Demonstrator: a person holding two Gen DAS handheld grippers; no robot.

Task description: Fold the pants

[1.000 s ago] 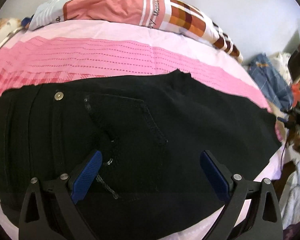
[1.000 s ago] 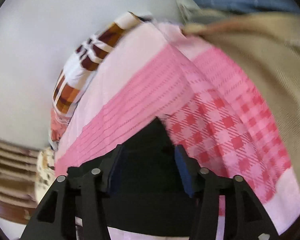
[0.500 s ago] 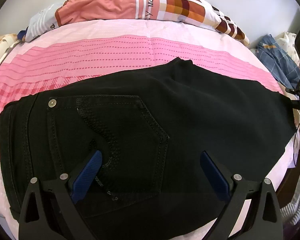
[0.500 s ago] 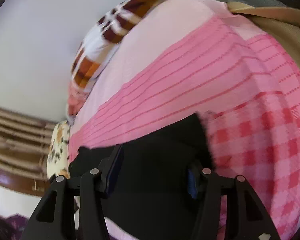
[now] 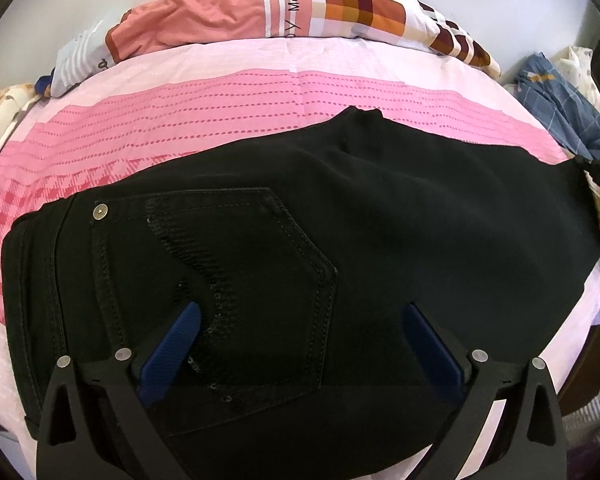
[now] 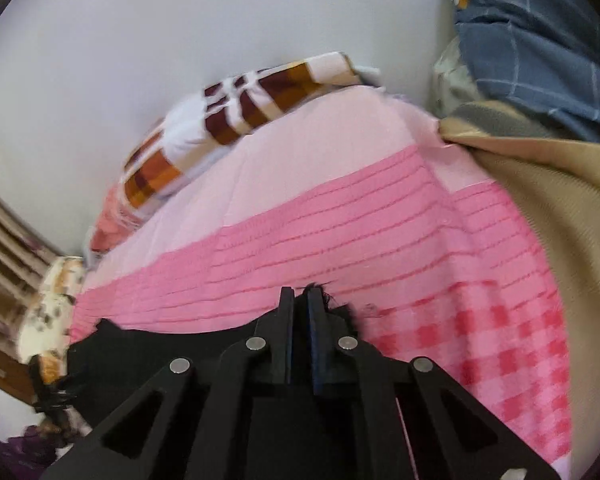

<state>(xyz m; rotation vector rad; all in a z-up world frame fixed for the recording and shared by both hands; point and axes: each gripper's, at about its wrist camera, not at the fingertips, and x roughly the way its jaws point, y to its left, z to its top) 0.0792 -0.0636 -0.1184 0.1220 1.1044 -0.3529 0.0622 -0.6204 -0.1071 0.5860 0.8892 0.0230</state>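
Note:
Black pants (image 5: 400,240) lie flat across a pink bed, waistband at the left, back pocket with a sequin trim facing up, legs running right. My left gripper (image 5: 300,322) is open, its blue pads hovering over the pocket area. In the right wrist view my right gripper (image 6: 298,300) is shut on the frayed black hem of the pants (image 6: 332,304), with more black fabric (image 6: 160,348) trailing to the left below it.
A pink striped and checked bedsheet (image 5: 220,120) covers the bed. A patterned pillow (image 5: 300,8) lies along the far wall. Blue checked cloth (image 5: 560,108) and a tan blanket (image 6: 560,208) lie at the right side of the bed.
My right gripper has closed on the pant hem; it was open around the fabric before. The left gripper has stayed open over the pants, and the view now shows more of the pants.

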